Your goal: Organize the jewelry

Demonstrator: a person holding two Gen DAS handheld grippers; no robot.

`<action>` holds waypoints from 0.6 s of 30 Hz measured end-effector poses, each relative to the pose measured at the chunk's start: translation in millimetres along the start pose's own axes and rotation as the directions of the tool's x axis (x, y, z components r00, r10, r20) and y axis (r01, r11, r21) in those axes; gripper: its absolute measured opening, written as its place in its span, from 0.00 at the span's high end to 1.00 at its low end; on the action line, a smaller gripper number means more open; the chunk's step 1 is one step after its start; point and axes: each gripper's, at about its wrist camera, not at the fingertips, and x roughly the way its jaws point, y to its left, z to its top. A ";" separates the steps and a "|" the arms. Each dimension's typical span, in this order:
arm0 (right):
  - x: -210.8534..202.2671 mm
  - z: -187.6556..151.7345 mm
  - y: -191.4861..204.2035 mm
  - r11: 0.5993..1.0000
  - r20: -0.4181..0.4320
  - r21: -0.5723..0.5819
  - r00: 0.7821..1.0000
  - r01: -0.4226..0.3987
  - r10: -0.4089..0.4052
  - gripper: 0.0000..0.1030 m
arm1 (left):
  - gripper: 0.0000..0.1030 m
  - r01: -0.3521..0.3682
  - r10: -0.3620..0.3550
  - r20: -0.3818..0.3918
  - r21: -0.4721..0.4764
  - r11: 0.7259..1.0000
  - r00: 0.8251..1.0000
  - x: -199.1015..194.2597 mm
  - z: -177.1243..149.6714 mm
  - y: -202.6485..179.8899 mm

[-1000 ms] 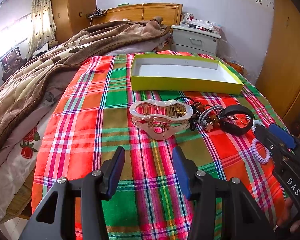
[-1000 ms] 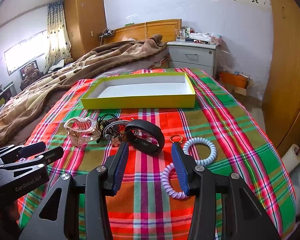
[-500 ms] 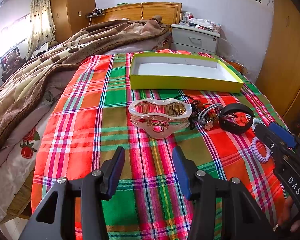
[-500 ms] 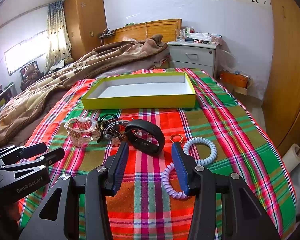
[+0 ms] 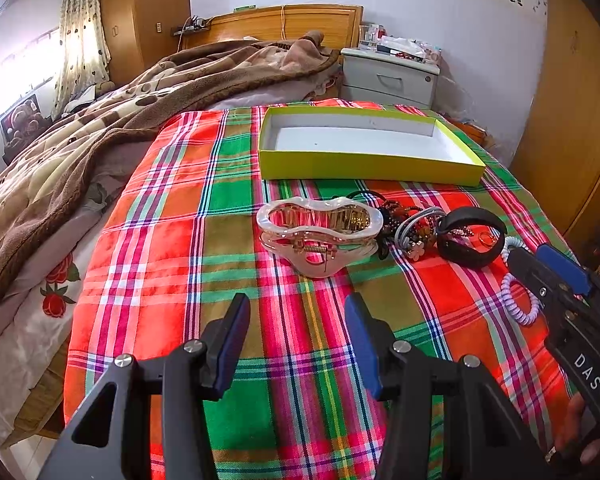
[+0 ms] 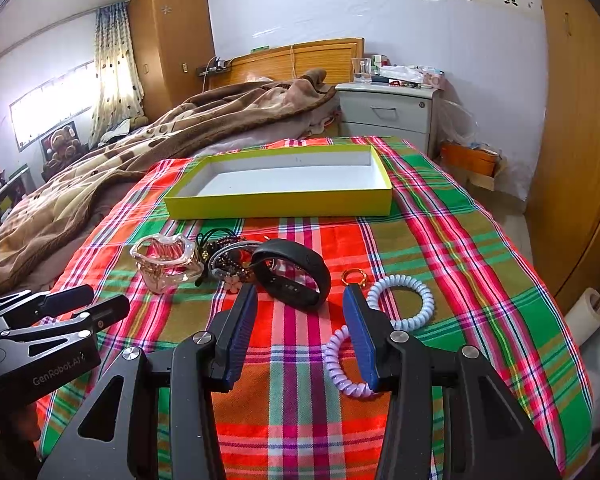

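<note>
Each claw stands wide and holds nothing: the left claw (image 5: 296, 312) hovers over the plaid cloth (image 5: 160, 240) short of one clear hair clip (image 5: 320, 232), and the right claw (image 6: 298, 300) sits just short of one black wristband (image 6: 296, 276). Between clip and wristband lies a tangle of beaded pieces (image 6: 228, 258), too knotted to count. Two coiled hair ties (image 6: 404, 300) lie by the right claw's right finger, one gold ring (image 6: 354, 278) just beyond, and one yellow-green box (image 6: 280, 196) sits farther back on the cloth.

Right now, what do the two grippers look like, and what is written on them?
Both grippers are black, angular frames with silver screws and two fingers lined with ribbed blue pads. The left gripper shows white lettering "GenRobot.AI" on its side in the right wrist view. The right gripper shows white letters "DAS" in the left wrist view.
</note>
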 end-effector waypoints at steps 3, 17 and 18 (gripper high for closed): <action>0.9 1.5 -2.5 1.000 -0.002 0.002 1.000 -0.001 0.001 0.56 | 0.50 0.003 -0.003 -0.003 0.004 1.000 1.000 0.0 0.4 -0.1; 8.1 8.0 -6.4 1.000 -0.008 -0.009 1.000 -0.020 0.020 0.56 | 0.50 0.032 -0.032 -0.024 -0.001 0.999 0.999 3.6 4.9 4.0; 8.7 8.8 -7.5 1.000 -0.007 -0.011 1.000 -0.023 0.023 0.56 | 0.50 0.043 -0.043 -0.025 -0.005 0.999 0.999 3.8 5.9 5.9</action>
